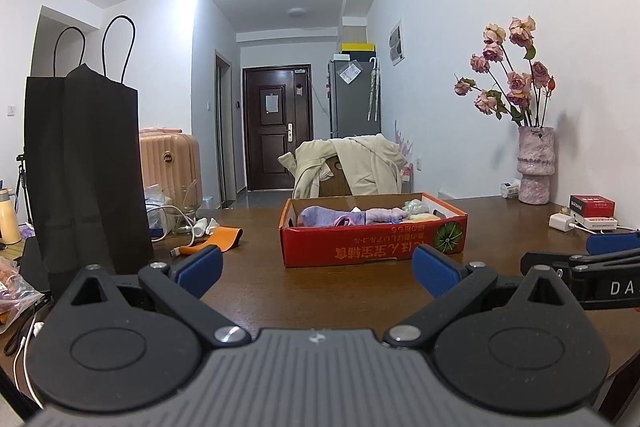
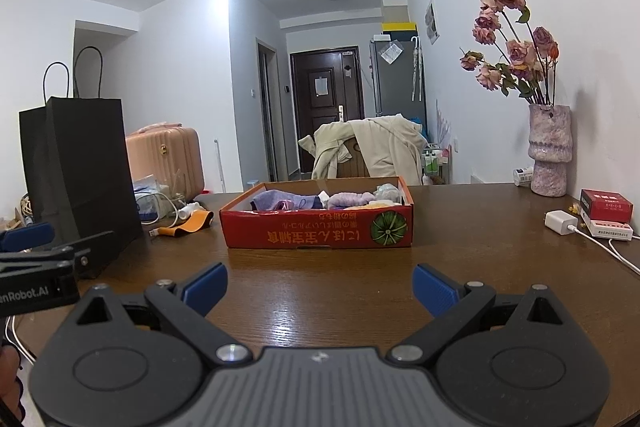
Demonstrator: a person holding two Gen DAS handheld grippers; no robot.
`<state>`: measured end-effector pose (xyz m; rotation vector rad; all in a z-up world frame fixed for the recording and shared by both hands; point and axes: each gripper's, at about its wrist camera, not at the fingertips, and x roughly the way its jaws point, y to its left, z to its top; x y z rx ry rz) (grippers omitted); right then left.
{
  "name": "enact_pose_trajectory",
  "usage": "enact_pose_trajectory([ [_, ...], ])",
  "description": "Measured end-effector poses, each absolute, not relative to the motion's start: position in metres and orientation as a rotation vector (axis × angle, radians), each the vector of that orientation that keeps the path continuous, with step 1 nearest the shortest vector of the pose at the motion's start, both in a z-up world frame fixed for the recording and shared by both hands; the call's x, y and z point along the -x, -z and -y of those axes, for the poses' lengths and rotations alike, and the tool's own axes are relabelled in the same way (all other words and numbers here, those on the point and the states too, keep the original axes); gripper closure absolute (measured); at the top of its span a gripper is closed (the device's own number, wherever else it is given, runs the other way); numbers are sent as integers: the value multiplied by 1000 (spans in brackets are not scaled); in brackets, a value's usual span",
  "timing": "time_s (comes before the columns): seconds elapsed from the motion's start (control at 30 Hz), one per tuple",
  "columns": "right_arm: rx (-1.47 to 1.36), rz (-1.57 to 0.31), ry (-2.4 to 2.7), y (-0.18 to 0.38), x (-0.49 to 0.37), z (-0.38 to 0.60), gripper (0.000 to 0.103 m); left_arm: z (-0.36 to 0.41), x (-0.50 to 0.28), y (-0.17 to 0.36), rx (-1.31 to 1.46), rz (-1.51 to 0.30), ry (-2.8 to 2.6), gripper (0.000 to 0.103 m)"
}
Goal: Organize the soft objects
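A shallow red cardboard box (image 1: 372,247) (image 2: 320,233) stands on the brown wooden table. It holds purple and lilac cloths (image 1: 320,217) (image 2: 280,201), a pale crumpled piece and a yellow piece (image 1: 424,217). An orange band (image 1: 218,239) (image 2: 192,223) lies on the table left of the box. My left gripper (image 1: 318,269) is open and empty, in front of the box. My right gripper (image 2: 320,287) is open and empty, also short of the box. Each gripper shows at the edge of the other's view.
A tall black paper bag (image 1: 86,171) (image 2: 78,171) stands at the left with cables and clutter beside it. A vase of dried roses (image 1: 536,165) (image 2: 550,155), a white charger (image 2: 560,223) and small red and white boxes (image 2: 606,213) sit at the right by the wall.
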<state>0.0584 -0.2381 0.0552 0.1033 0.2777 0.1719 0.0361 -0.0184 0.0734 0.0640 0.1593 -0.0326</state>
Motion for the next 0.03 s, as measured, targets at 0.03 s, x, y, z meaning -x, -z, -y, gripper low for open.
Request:
enact_pose_trajectory([
  [0.03,-104,-277,-172,-55,-58,238,4,19,-35,-73,-66,-154,34,0],
])
